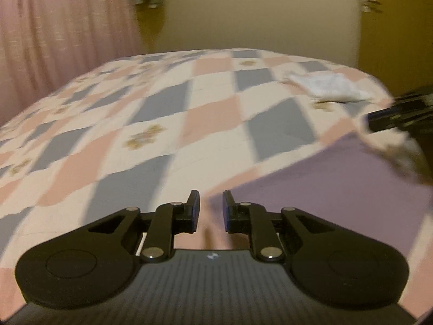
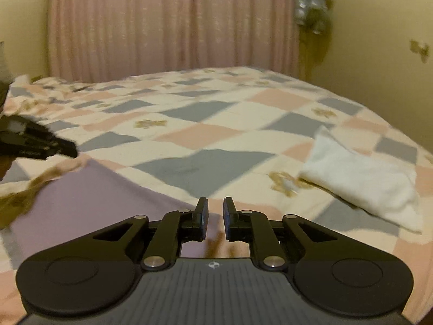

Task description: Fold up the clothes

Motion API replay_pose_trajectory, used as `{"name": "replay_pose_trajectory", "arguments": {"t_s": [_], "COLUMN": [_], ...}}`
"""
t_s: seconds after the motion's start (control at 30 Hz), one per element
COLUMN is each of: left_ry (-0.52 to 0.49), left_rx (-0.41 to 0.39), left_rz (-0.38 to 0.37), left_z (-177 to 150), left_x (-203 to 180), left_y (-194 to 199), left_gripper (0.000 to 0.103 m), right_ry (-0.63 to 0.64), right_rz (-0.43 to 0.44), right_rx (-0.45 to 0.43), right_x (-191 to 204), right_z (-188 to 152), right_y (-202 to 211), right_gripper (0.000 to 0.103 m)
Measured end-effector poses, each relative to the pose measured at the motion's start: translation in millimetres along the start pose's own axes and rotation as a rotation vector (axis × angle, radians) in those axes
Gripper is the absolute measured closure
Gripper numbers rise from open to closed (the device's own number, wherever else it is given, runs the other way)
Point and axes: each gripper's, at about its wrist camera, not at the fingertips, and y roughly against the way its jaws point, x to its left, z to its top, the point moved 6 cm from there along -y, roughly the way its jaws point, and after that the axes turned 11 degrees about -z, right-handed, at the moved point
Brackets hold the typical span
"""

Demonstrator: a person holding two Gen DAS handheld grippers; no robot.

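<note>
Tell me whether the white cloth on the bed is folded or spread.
Folded: the white cloth lies as a thick, compact stack with layered edges on the checked bedspread.

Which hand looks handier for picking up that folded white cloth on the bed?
Probably the right. The folded white cloth lies close beside the right gripper, jaws slightly open and empty. From the left gripper, it sits far across the checked quilt.
</note>
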Motion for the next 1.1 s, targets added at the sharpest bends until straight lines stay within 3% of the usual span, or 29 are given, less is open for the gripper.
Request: {"name": "replay_pose_trajectory", "arguments": {"t_s": [0.13,0.23,0.3,0.4,0.5,0.67,0.8,0.87,0.97,1.03,1.1], "left_ry": [-0.043,-0.057,-0.034,0.006,0.035,0.010,-0.026,-0.038,-0.084,-0.087,-0.046], "left_rx": [0.037,0.081,0.084,0.075,0.067,0.035,-0.001,0.004,0.050,0.060,0.066], "left_rz": [-0.092,-0.102,-0.090,-0.050,-0.027,0.011,-0.001,-0.039,-0.039,-0.013,0.000], "left_z": [3,2,2,2,0,3,1,-7,-26,-36,-42], "left_x": [-26,-26,-14,9,21,13,-15,-35,-52,-47,-34], "left_y": [-31,-55,-61,-60,-56,-31,-1,6,-1,-2,1], "left_gripper": [0.089,0.087,0.087,0.086,0.086,0.086,0.086,0.086,0.086,0.085,0.076], "right_ry": [0.078,0.153,0.159,0.142,0.107,0.094,0.069,0.047,0.039,0.086,0.131], "right_rz": [0.077,0.117,0.097,0.068,0.042,-0.014,-0.049,-0.014,0.071,0.113,0.136], "right_rx": [0.025,0.057,0.068,0.077,0.079,0.092,0.058,0.035,0.036,0.055,0.082], "right_x": [34,56,54,44,24,1,-3,9,43,70,86], "right_z": [1,-3,-5,-6,-7,-12,-7,-7,-13,-20,-27], "right_y": [-13,-34,-46,-60,-65,-56,-22,-1,12,10,8], "right_gripper": [0.089,0.090,0.090,0.099,0.099,0.097,0.092,0.092,0.093,0.092,0.093]}}
